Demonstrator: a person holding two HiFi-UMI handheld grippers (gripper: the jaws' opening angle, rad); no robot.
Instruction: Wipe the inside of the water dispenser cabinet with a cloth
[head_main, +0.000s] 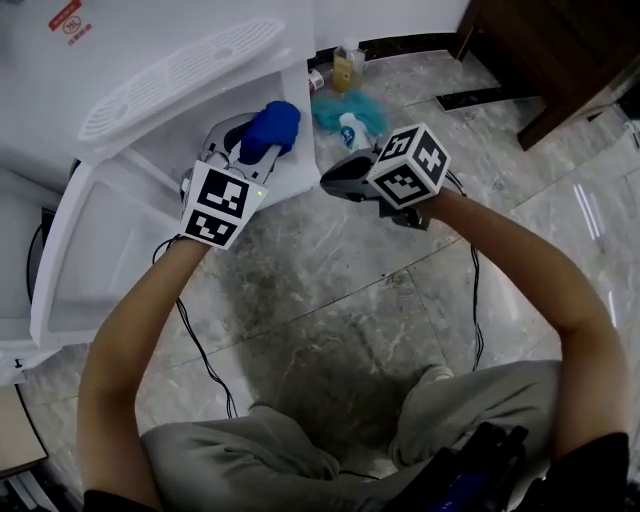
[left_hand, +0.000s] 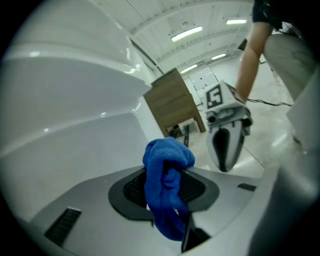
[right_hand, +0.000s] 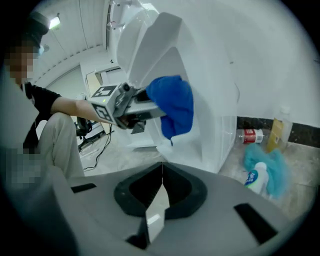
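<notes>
Now the blue cloth sits pinched between jaws of the left gripper; right gripper closed, empty.

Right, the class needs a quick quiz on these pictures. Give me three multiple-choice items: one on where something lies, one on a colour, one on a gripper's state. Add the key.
1. Where does the teal cloth lie?
A. On the floor beside bottles
B. On a chair
C. On the person's knee

2. What colour is the cloth in the left gripper?
A. Red
B. Blue
C. White

3. How do the jaws of the right gripper stand?
A. Wide open
B. Shut on a bottle
C. Shut with nothing between them

Key:
1 A: the head view shows it on the floor next to the bottles.
2 B: blue folds bulge from the jaws in the left gripper view.
3 C: the right gripper view shows the jaws meeting on nothing.
</notes>
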